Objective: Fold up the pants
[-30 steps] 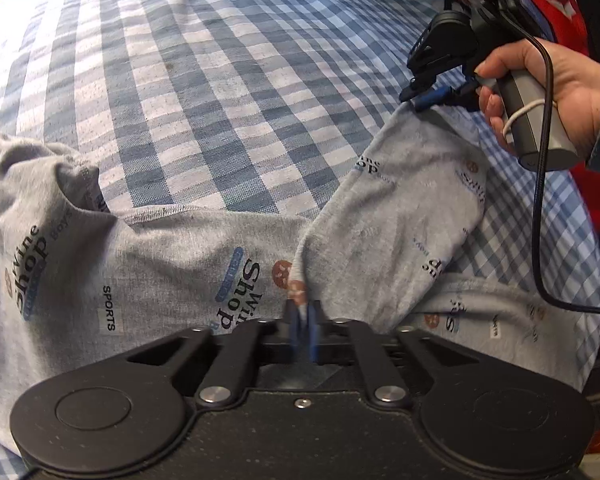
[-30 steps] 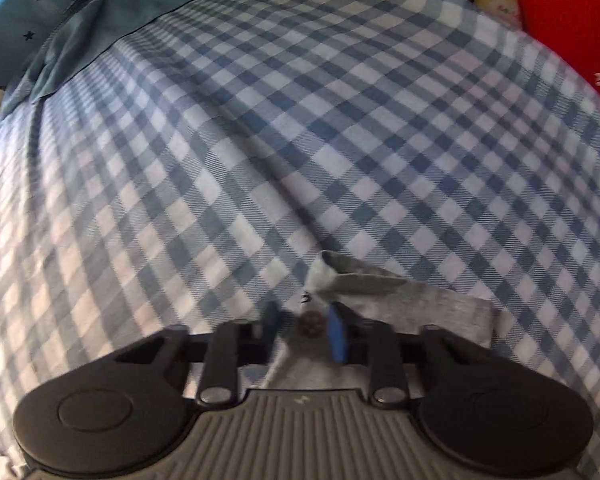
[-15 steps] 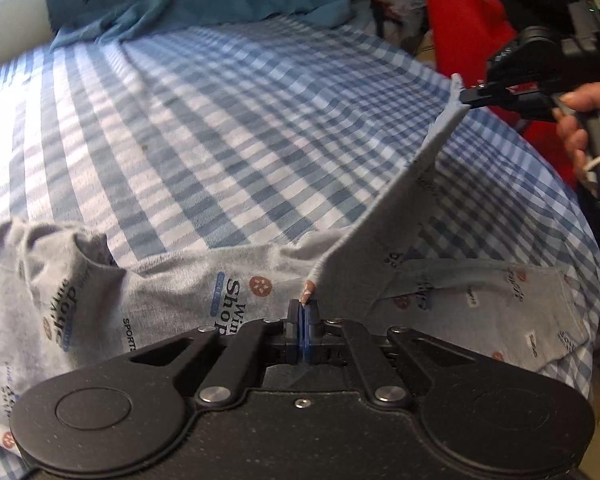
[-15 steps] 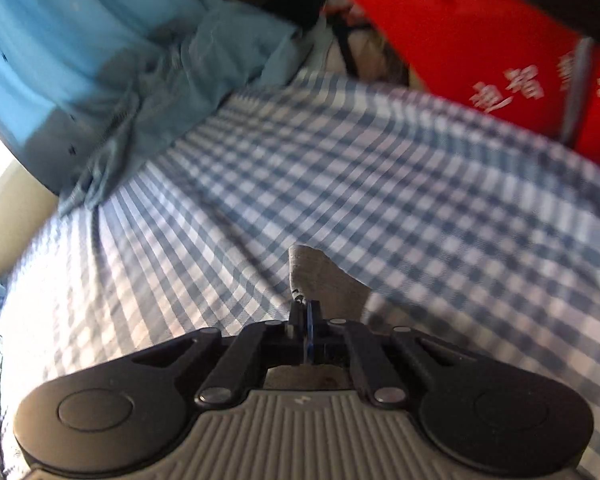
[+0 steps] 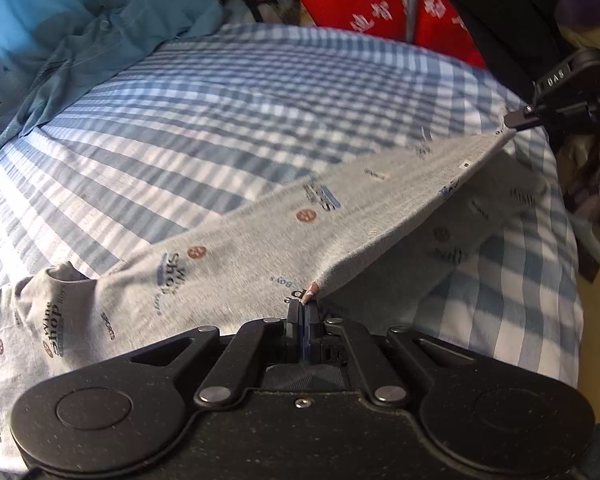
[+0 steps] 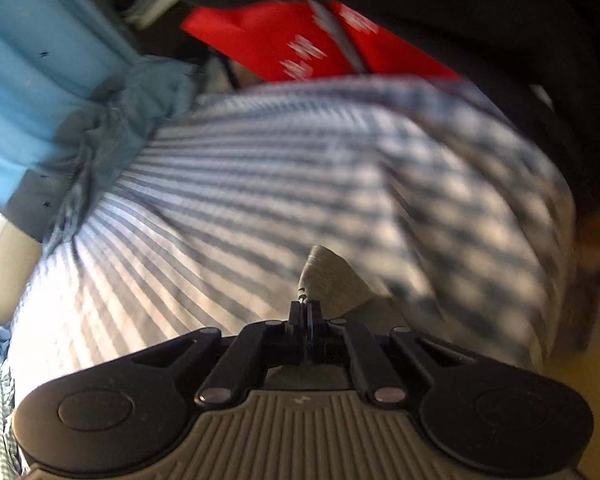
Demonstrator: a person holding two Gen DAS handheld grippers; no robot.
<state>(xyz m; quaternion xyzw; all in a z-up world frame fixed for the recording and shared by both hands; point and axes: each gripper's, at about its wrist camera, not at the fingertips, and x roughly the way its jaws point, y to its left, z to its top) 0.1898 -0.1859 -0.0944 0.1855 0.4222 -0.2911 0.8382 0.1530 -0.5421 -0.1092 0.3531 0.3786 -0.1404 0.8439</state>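
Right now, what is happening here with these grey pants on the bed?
A person is folding grey printed pants on a bed with a blue checked sheet, using two hand-held grippers. The left gripper is shut on the cloth near the crotch. The right gripper is shut on the end of one leg, which is lifted off the sheet and stretched taut between the two. The other leg lies flat underneath. The fold is not yet laid down.
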